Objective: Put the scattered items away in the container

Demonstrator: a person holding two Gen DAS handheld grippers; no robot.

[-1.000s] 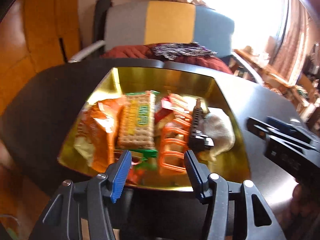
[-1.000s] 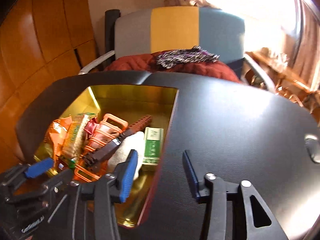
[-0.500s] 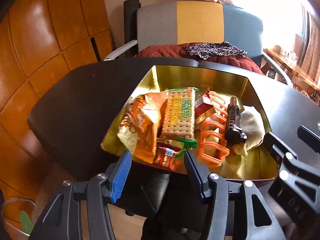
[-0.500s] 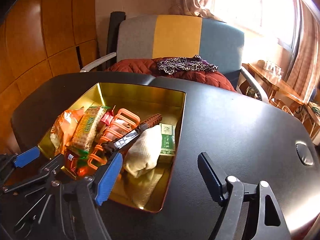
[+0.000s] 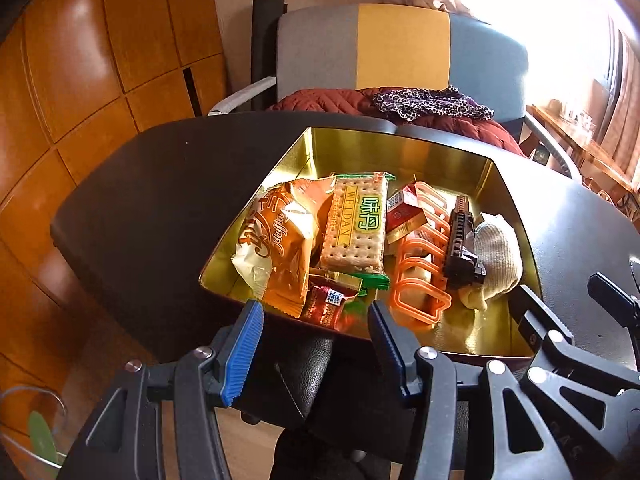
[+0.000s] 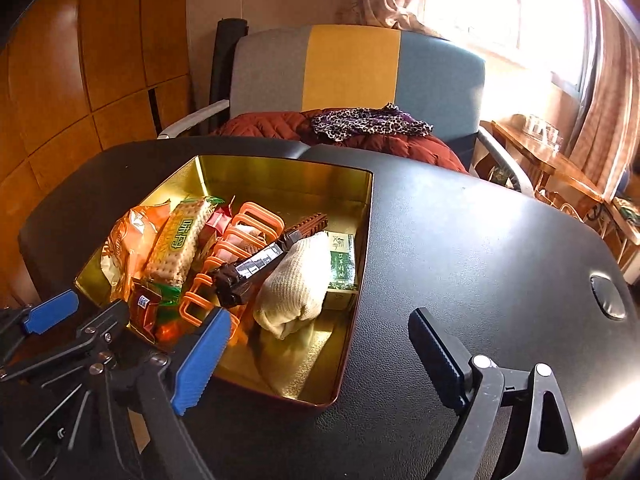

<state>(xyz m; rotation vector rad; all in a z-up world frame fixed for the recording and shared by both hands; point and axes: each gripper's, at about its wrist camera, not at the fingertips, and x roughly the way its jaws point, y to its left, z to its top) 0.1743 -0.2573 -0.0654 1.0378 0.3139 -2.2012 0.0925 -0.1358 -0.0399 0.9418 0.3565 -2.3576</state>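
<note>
A gold metal tin (image 5: 400, 148) (image 6: 280, 168) sits on the black table (image 6: 480, 248). Inside lie an orange snack bag (image 5: 280, 240), a cracker pack (image 5: 354, 224) (image 6: 180, 244), a red box (image 5: 404, 214), an orange plastic rack (image 5: 420, 276) (image 6: 248, 232), a dark toy gun (image 5: 460, 248) (image 6: 264, 260), a rolled beige cloth (image 5: 496, 256) (image 6: 296, 280) and a green box (image 6: 340, 260). My left gripper (image 5: 316, 336) hangs open before the tin's near edge, nothing between its fingers. My right gripper (image 6: 320, 344) is over the tin's near right corner, its jaws opening wide and empty.
A grey, yellow and blue chair (image 5: 400, 48) holding a dark red quilt (image 6: 360, 140) and a leopard-print cloth (image 6: 368, 122) stands behind the table. Wood panelling (image 5: 80, 80) fills the left. A round cap (image 6: 608, 296) sits in the tabletop at right.
Both grippers drew back from the tin, so more of the table shows. The right gripper's jaws spread much wider, empty. The beige cloth now lies still in the tin.
</note>
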